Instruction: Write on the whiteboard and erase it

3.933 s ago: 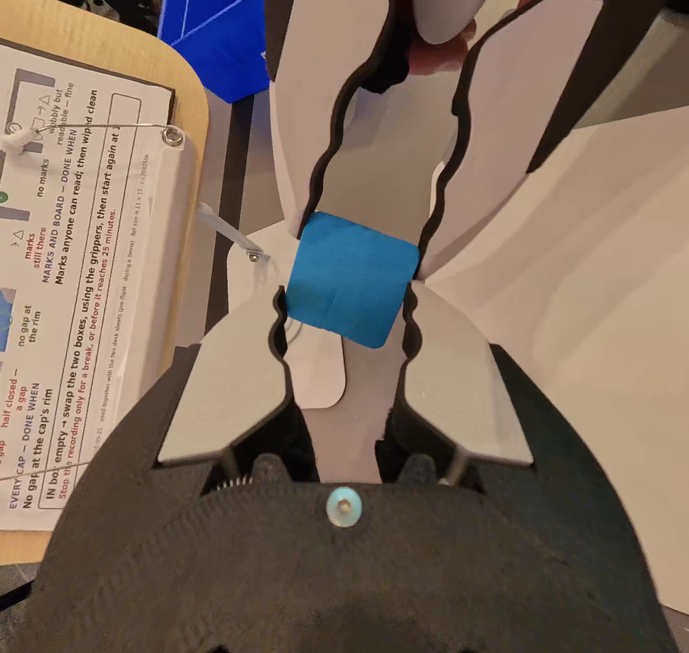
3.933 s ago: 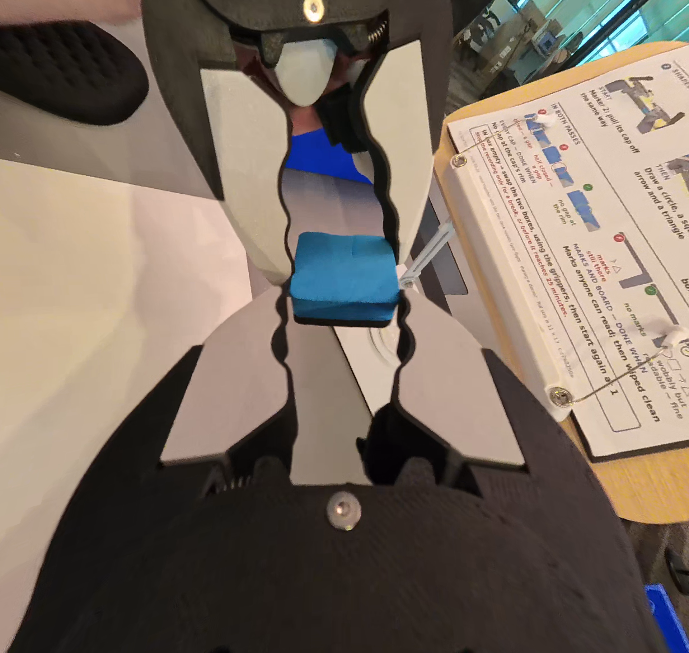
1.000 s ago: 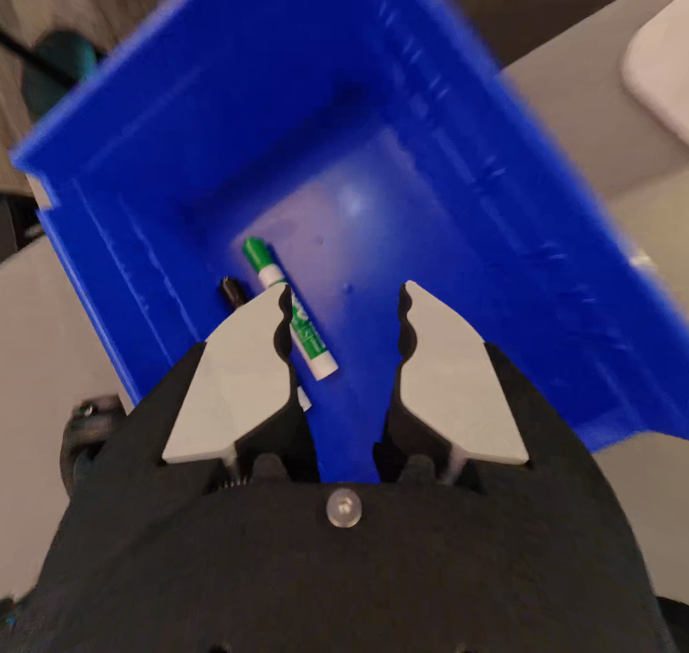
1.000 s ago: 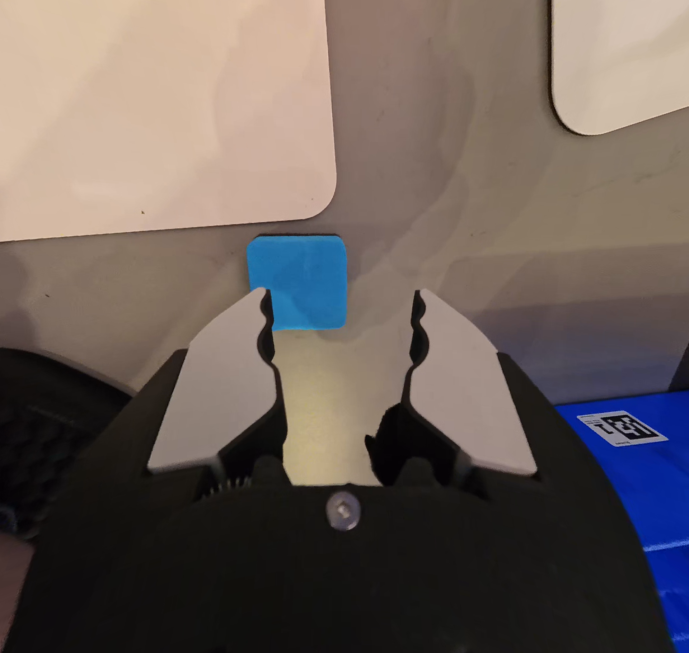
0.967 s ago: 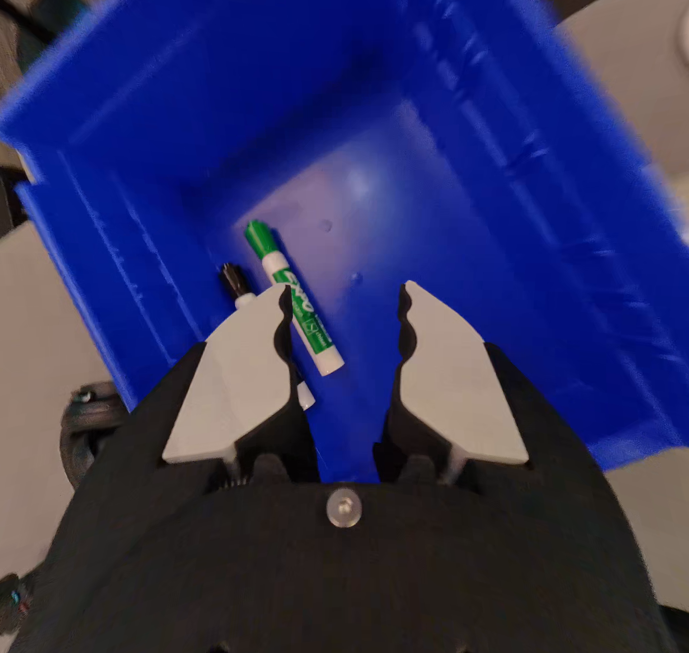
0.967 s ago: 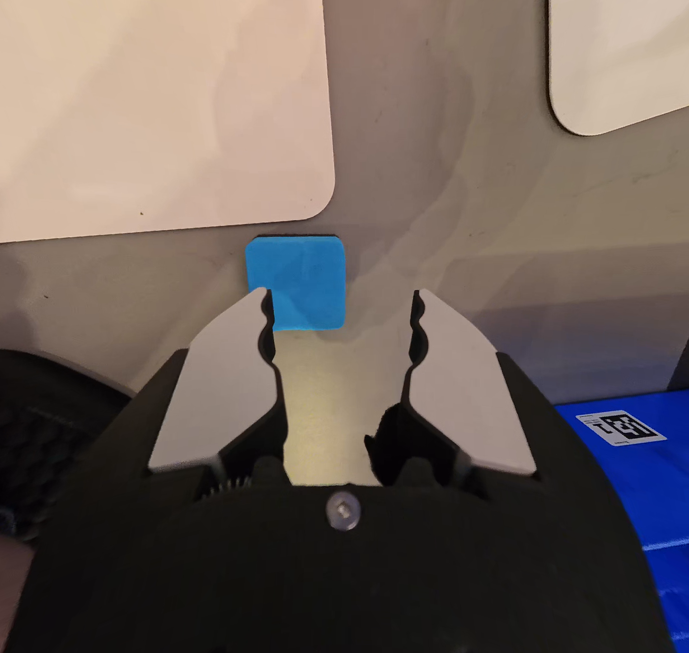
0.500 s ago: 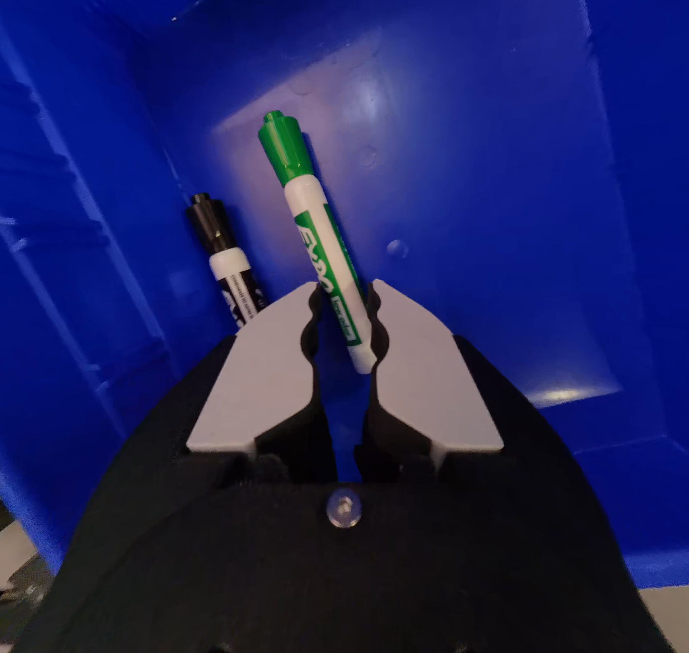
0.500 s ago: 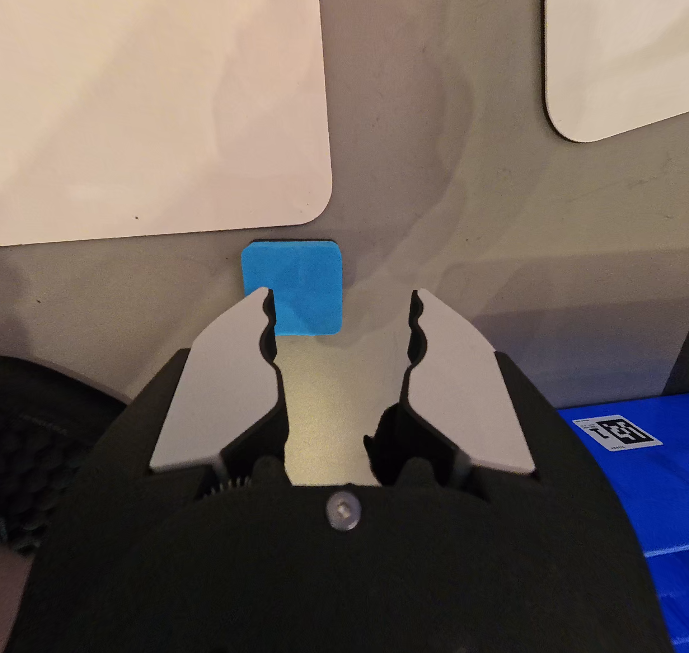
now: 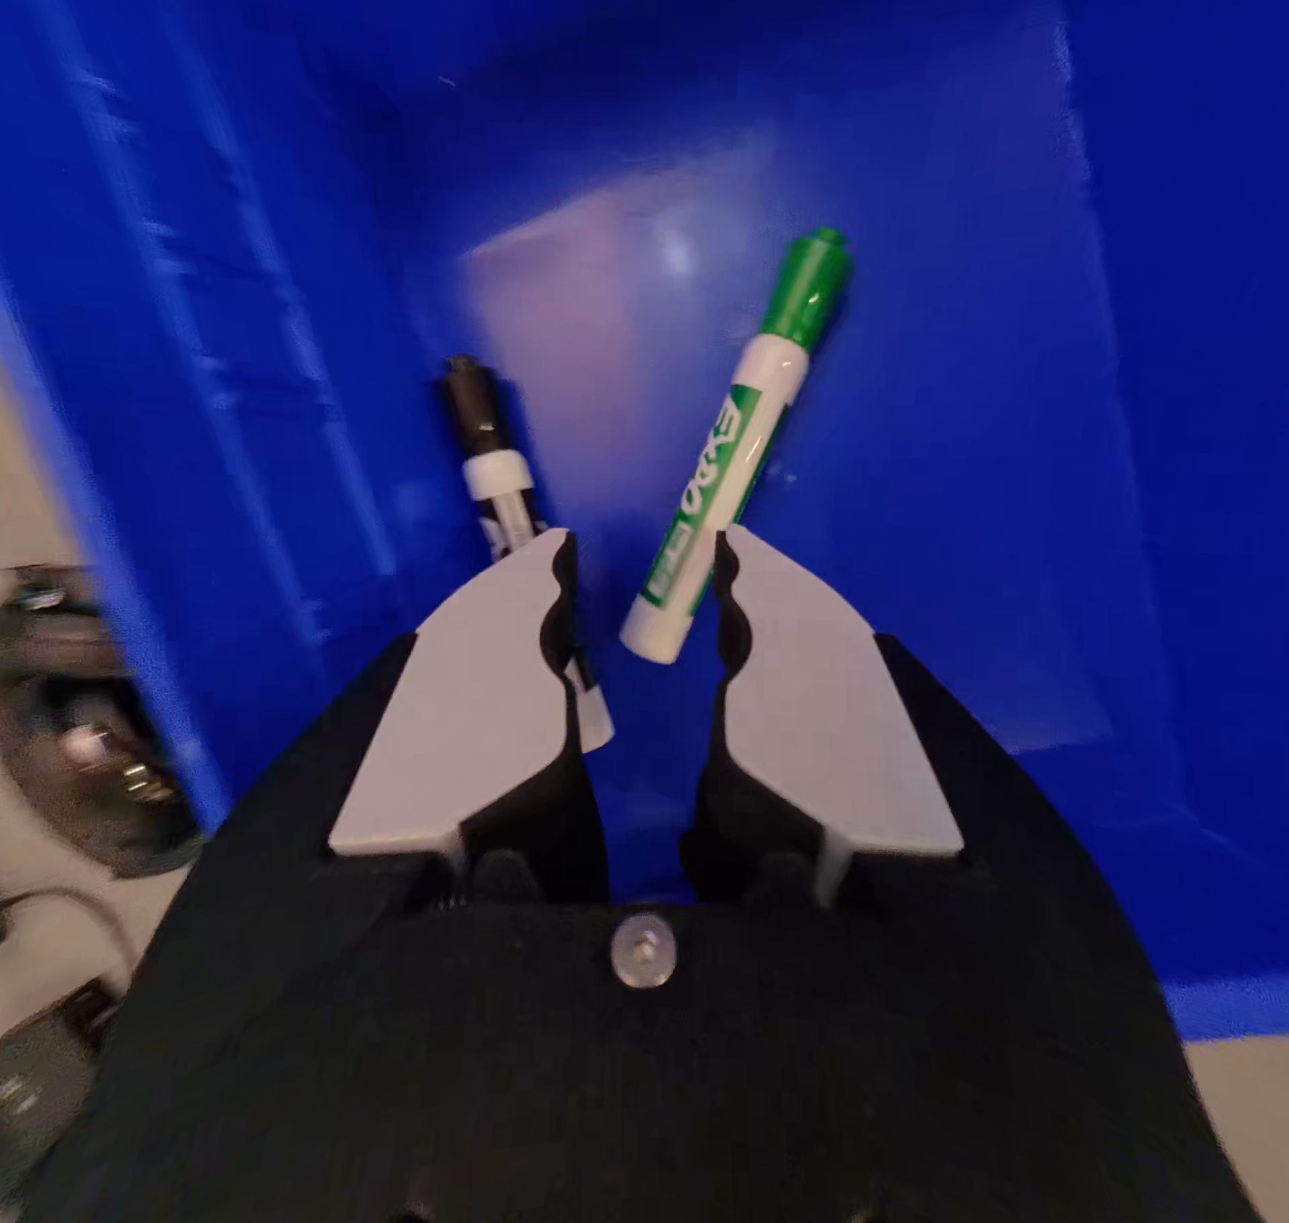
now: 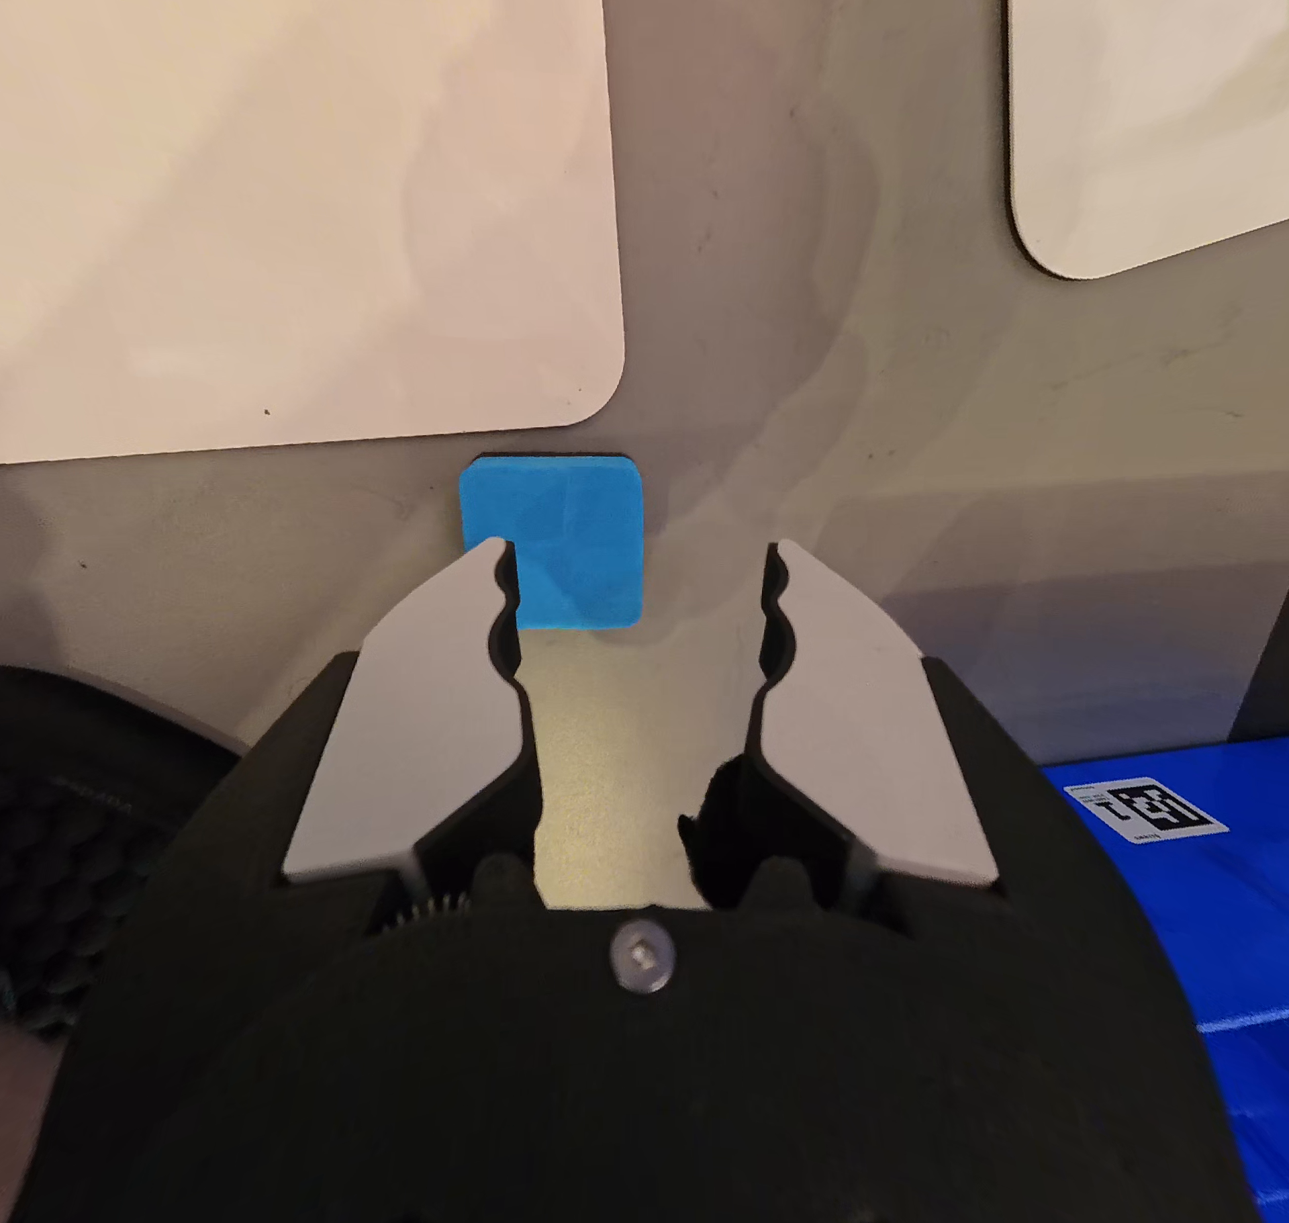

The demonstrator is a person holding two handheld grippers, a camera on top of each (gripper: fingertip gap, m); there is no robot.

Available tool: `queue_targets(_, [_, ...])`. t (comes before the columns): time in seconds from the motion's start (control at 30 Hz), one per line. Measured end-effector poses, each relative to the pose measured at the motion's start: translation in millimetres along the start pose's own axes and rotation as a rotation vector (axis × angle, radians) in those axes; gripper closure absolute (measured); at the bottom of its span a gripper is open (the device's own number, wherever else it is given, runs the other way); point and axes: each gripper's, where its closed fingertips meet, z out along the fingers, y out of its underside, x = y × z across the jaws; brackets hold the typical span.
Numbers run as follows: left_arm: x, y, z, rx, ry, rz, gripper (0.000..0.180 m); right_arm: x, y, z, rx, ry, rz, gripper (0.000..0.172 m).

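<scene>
In the left wrist view my left gripper [image 9: 645,547] is open inside a blue bin [image 9: 1046,422]. A green-capped marker [image 9: 732,464] lies tilted, cap up to the right. Its white end sits between my fingers, close to the right finger [image 9: 781,603], with a clear gap to the left one. A black-capped marker [image 9: 488,464] lies partly under the left finger. In the right wrist view my right gripper [image 10: 638,547] is open above the grey table. A blue square eraser [image 10: 565,533] lies flat there by my left fingertip, just below a white whiteboard [image 10: 279,178].
A second white board [image 10: 1151,108] lies at the upper right of the right wrist view. A blue bin with a label [image 10: 1220,945] is at the lower right, and a dark textured object [image 10: 70,806] at the lower left. Beside the bin, blurred dark gear [image 9: 84,701] shows at the left.
The eraser, held earlier, lies on the table. My left gripper entered the bin and narrowed on the green marker. Its jaws now stand wider and the marker has swung right. The right gripper barely moved.
</scene>
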Motion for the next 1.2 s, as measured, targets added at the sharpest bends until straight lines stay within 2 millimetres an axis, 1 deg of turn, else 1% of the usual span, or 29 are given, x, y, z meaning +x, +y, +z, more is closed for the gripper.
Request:
queue_targets(0.03, [-7, -3, -5, 0.015, -0.054, 0.005, 0.142, 0, 0, 0, 0.0, 0.0, 0.001, 0.103])
queue_targets(0.1, [-16, -7, -10, 0.03, -0.131, 0.006, 0.143, 0, 1, 0, 0.001, -0.001, 0.001, 0.104])
queue_targets(0.13, [-20, -6, -9, 0.026, -0.168, 0.009, 0.147, 0, 1, 0, 0.0, -0.001, 0.002, 0.104])
queue_targets(0.17, [-22, -3, -4, 0.007, -0.179, 0.007, 0.146, 0, 1, 0, 0.0, -0.001, 0.0, 0.104])
queue_targets(0.23, [-25, 1, 2, -0.032, -0.214, 0.006, 0.137, 0, 0, 0, 0.001, -0.002, -0.002, 0.104])
queue_targets(0.27, [-23, 2, 4, -0.044, -0.212, 0.016, 0.137, 0, 0, 0, 0.001, -0.001, -0.003, 0.104])
queue_targets(0.3, [-20, 6, 8, -0.064, -0.196, 0.022, 0.142, 0, 0, -1, 0.0, 0.0, -0.004, 0.104])
queue_targets(0.33, [-19, 10, 11, -0.091, -0.192, 0.029, 0.14, -1, -1, -1, 0.0, 0.001, -0.004, 0.104])
queue_targets(0.37, [-18, 11, 13, -0.092, -0.186, 0.039, 0.147, -1, -1, -1, 0.002, 0.0, -0.005, 0.104])
queue_targets(0.4, [-17, 9, 14, -0.079, -0.173, 0.042, 0.144, -1, -1, -2, 0.004, 0.0, -0.006, 0.104])
queue_targets(0.47, [-14, 7, 16, -0.067, -0.151, 0.04, 0.149, -1, -2, -2, 0.008, 0.002, -0.006, 0.105])
queue_targets(0.5, [-9, 7, 17, -0.058, -0.117, 0.04, 0.157, -1, -2, -2, 0.009, 0.002, -0.006, 0.105])
queue_targets(0.57, [12, 8, 16, -0.058, 0.012, 0.052, 0.161, -1, -2, -2, 0.009, 0.002, -0.006, 0.105])
queue_targets(0.63, [33, 5, 12, -0.047, 0.136, 0.048, 0.16, -1, -2, -1, 0.005, 0.001, -0.007, 0.105])
queue_targets(0.67, [33, 1, 9, -0.024, 0.137, 0.041, 0.157, -1, -2, -1, 0.005, 0.001, -0.007, 0.105])
queue_targets(0.77, [19, -9, 1, 0.031, 0.061, 0.009, 0.149, -1, -1, -3, 0.007, 0.003, -0.006, 0.105])
queue_targets(0.8, [7, -10, 0, 0.035, -0.002, -0.006, 0.149, 0, -2, -3, 0.01, 0.005, -0.006, 0.105])
queue_targets(0.83, [-7, -8, 0, 0.027, -0.08, -0.009, 0.143, 0, -2, -4, 0.013, 0.006, -0.006, 0.105])
queue_targets(0.87, [-14, -5, 0, 0.018, -0.118, -0.01, 0.142, 0, -2, -4, 0.014, 0.005, -0.006, 0.105])
queue_targets(0.93, [-25, 1, 3, -0.015, -0.176, -0.027, 0.146, 0, -1, -4, 0.013, 0.006, -0.006, 0.105])
queue_targets(0.97, [-29, 4, 4, -0.032, -0.211, -0.023, 0.151, 0, -1, -4, 0.012, 0.005, -0.006, 0.105])
queue_targets(1.07, [-31, 9, 11, -0.069, -0.245, -0.003, 0.157, 0, -1, -3, 0.01, 0.004, -0.007, 0.105])
queue_targets(1.2, [-28, 10, 19, -0.061, -0.195, -0.037, 0.169, 0, -2, -5, 0.016, 0.009, -0.01, 0.106])
